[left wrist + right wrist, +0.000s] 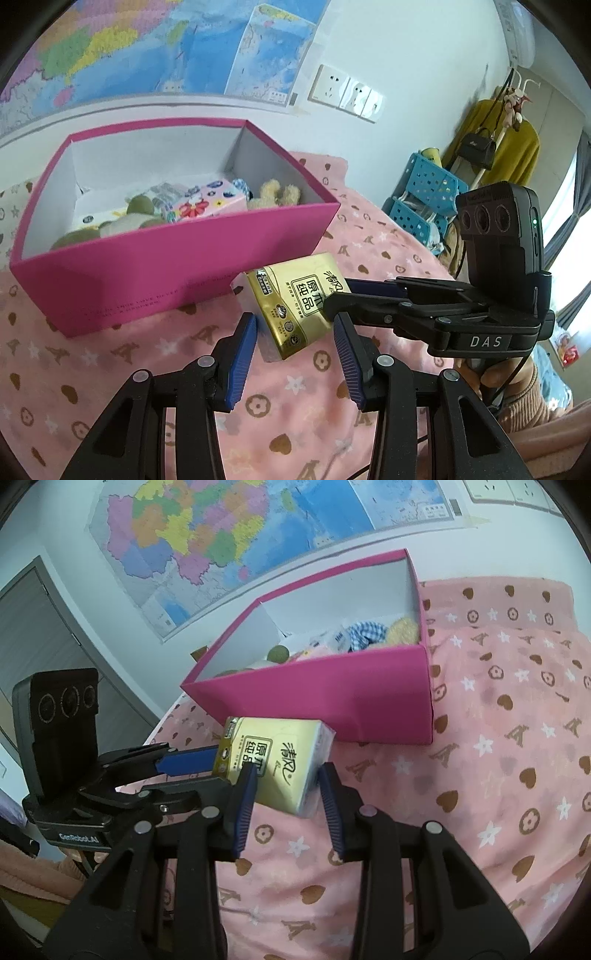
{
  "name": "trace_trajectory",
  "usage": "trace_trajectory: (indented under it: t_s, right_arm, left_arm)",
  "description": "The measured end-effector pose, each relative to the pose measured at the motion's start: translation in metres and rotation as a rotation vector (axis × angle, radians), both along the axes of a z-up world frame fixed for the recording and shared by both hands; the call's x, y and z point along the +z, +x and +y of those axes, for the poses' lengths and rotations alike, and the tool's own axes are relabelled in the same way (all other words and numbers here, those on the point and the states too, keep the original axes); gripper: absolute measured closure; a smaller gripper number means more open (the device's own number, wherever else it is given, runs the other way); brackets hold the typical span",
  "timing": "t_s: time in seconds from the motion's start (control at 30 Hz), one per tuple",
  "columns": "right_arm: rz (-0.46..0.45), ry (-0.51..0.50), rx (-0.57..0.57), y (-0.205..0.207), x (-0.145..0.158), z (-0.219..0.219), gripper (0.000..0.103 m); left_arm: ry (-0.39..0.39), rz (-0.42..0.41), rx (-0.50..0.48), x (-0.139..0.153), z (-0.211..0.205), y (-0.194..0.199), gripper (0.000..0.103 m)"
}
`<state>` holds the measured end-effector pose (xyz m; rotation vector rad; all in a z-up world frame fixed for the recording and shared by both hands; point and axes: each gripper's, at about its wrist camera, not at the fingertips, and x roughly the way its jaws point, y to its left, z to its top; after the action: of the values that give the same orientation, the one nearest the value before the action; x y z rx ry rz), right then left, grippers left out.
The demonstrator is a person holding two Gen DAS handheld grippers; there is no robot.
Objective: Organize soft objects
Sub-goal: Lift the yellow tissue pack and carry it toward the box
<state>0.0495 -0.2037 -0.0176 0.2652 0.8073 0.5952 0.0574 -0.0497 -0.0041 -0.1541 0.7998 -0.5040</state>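
You've got the tissue pack (295, 299) lifted over the bed (110, 369), near the pink box (147, 258); left tool (295, 347) & right tool (286, 801) both clamp it. Light, squashy, slick wrap: hold mid-sides, gently.

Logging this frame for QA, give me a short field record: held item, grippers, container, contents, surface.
held item: gold tissue pack, lifted off the bedspread, in front of the box
left gripper: closed on one end of the pack
right gripper: closed on the other end
container: pink box, open, no lid on
contents: floral tissue pack, plush toys, blue checked cloth
surface: pink patterned bedspread
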Motion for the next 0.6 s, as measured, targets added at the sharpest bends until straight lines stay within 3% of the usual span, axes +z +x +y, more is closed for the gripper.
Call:
trace_trajectory:
  t_s: [0.6]
  right_arm:
    - [-0.042,-0.004,0.019,0.001,0.013,0.002,0.065]
  left_arm:
    - [0.004,-0.039,0.012,0.012,0.002,-0.003,0.06]
